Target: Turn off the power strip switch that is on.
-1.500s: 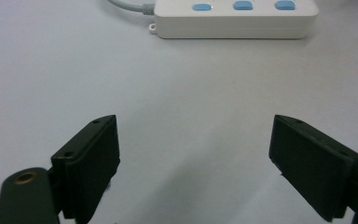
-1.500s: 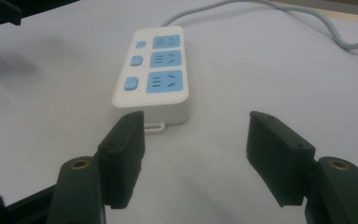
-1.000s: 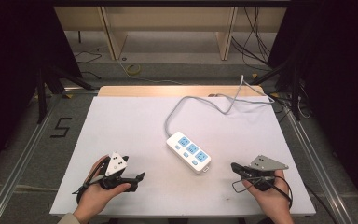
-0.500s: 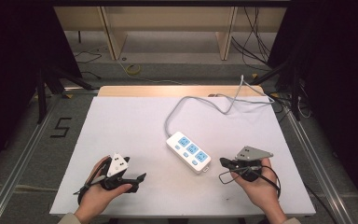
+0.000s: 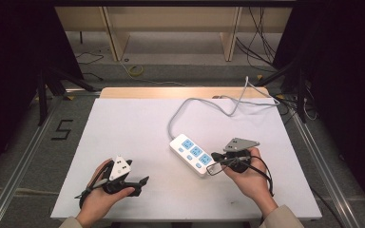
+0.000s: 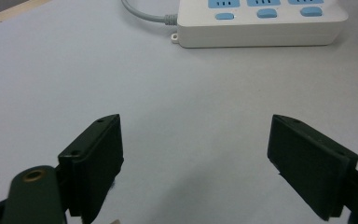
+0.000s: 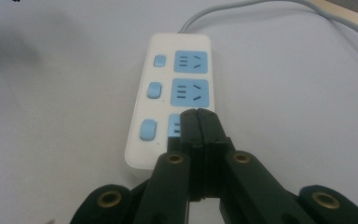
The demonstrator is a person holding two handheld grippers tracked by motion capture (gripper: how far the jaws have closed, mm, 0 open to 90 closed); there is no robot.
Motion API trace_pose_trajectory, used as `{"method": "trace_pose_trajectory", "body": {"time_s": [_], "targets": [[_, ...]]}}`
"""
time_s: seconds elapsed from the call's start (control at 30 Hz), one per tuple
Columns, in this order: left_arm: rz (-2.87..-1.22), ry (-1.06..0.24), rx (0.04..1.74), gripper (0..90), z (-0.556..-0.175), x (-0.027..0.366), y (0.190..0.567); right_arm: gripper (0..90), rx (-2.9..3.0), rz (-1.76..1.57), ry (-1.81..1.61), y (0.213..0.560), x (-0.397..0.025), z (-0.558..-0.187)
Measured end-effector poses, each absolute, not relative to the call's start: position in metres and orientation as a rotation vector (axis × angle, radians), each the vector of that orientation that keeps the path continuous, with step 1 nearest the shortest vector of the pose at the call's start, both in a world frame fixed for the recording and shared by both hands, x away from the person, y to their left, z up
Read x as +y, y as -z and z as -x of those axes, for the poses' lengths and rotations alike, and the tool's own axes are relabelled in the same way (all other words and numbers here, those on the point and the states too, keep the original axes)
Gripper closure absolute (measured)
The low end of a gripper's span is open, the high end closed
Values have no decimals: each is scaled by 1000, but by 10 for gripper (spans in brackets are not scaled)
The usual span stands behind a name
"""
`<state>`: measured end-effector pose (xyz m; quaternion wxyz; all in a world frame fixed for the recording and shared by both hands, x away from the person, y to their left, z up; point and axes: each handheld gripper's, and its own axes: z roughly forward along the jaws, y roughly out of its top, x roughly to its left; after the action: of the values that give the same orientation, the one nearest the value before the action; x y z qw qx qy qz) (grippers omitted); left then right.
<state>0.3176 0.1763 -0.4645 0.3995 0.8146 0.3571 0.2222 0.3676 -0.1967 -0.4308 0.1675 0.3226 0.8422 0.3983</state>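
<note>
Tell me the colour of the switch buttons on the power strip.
Light blue buttons on a white power strip; clearest in the right gripper view.

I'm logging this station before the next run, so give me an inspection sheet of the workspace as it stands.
Surface: white table, bare apart from one item.
Job's things: power strip with three blue sockets and three blue switches, lying flat, right of centre.
Clutter: nothing seen.
Grippers: left claw open, holding nothing, low over the table near the front edge and aimed at the strip; right claw shut, holding nothing, its tip over the strip's near end socket, contact unclear.
Cables: strip's grey cord curls to the far right corner and off the table; black leads trail from both claws.
Surroundings: wooden shelving, floor wires, a floor marking "5" at left.
</note>
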Motion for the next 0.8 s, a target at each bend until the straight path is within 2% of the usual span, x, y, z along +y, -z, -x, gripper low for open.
{"method": "trace_pose_trajectory", "body": {"time_s": [0.8], "targets": [[-2068, -572, 900, 181, -318, 176, 465, 900, 2402, -901, -1121, 423, -184, -378]]}}
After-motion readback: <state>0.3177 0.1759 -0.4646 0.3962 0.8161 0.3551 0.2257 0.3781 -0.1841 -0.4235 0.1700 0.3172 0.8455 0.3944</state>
